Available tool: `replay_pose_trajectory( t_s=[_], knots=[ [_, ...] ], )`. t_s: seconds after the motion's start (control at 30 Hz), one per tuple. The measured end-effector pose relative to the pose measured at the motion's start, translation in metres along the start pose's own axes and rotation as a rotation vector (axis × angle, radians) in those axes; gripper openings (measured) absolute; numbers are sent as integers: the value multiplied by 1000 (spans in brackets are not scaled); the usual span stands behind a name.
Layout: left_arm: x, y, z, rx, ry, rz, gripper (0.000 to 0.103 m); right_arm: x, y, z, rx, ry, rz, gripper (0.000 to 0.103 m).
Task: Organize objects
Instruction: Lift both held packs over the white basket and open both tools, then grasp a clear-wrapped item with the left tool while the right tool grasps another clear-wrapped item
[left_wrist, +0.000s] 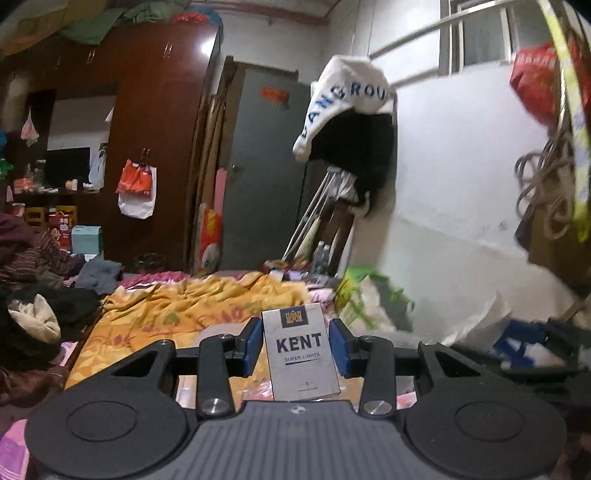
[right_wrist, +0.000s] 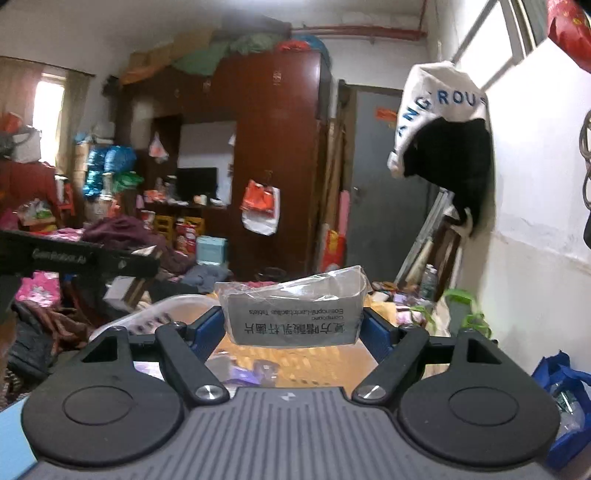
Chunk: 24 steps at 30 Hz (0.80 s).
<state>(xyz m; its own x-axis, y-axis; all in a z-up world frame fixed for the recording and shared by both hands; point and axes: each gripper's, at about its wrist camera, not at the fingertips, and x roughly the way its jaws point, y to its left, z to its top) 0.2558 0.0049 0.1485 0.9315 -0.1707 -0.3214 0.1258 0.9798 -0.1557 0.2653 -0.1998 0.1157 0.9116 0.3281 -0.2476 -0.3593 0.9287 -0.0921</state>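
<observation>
My left gripper (left_wrist: 295, 345) is shut on a white Kent cigarette pack (left_wrist: 301, 354), held upright between the blue pads above a bed with an orange quilt (left_wrist: 184, 310). My right gripper (right_wrist: 293, 325) is shut on a white tablet box in a clear plastic wrapper (right_wrist: 291, 314), held upside down, with the wrapper sticking up above the pads. Both are lifted off the bed. The left gripper's black body (right_wrist: 74, 254) shows at the left of the right wrist view.
A white plastic basket (right_wrist: 155, 317) sits left of the right gripper. Clothes (left_wrist: 40, 295) are piled on the left of the bed. A dark wardrobe (left_wrist: 147, 129), a grey door (left_wrist: 266, 166) and a white wall (left_wrist: 461, 184) stand behind. A blue bag (right_wrist: 565, 398) is at right.
</observation>
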Motion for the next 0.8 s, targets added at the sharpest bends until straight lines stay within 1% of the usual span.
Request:
replay_pose_trajectory(
  t_s=[0.1,0.23,0.27,0.3,0.33,0.37,0.4,0.43,0.5,0.57,0.63,0.7,0.77,0.8],
  knots=[
    [12,3,-5,-8,28,7,43,11,-8,-6,40,30,14,80],
    [19,6,-6,-2,31,28,44,18,-7,-15,28,32,5,81],
    [18,5,-9,24,-1,42,55,19,-6,-17,26,29,-1,83],
    [18,2,-11,66,-19,73,71,18,-7,-18,25,20,-12,95],
    [24,-2,-13,109,-6,117,95,19,-6,-19,25,21,-21,103],
    [26,-3,-17,134,-6,143,93,20,-6,-22,28,29,-24,103],
    [23,-4,-19,142,-12,151,91,20,-5,-25,33,46,-19,103],
    [16,-3,-22,134,-20,138,90,19,-5,-28,35,59,-14,103],
    [-6,-2,-27,105,-56,69,90,11,-4,-33,27,59,-14,103],
    [-30,-3,-39,89,-69,17,90,-5,-2,-43,24,44,-3,103],
    [-53,-7,-60,91,-49,-9,93,-23,-2,-54,42,25,18,103],
    [-70,-14,-90,90,-25,-42,93,-45,-3,-72,75,-7,56,103],
    [-79,-21,-117,83,14,-87,93,-55,-4,-87,103,14,71,103],
    [-83,-25,-129,83,29,-125,93,-59,-4,-96,119,22,78,103]
  ],
)
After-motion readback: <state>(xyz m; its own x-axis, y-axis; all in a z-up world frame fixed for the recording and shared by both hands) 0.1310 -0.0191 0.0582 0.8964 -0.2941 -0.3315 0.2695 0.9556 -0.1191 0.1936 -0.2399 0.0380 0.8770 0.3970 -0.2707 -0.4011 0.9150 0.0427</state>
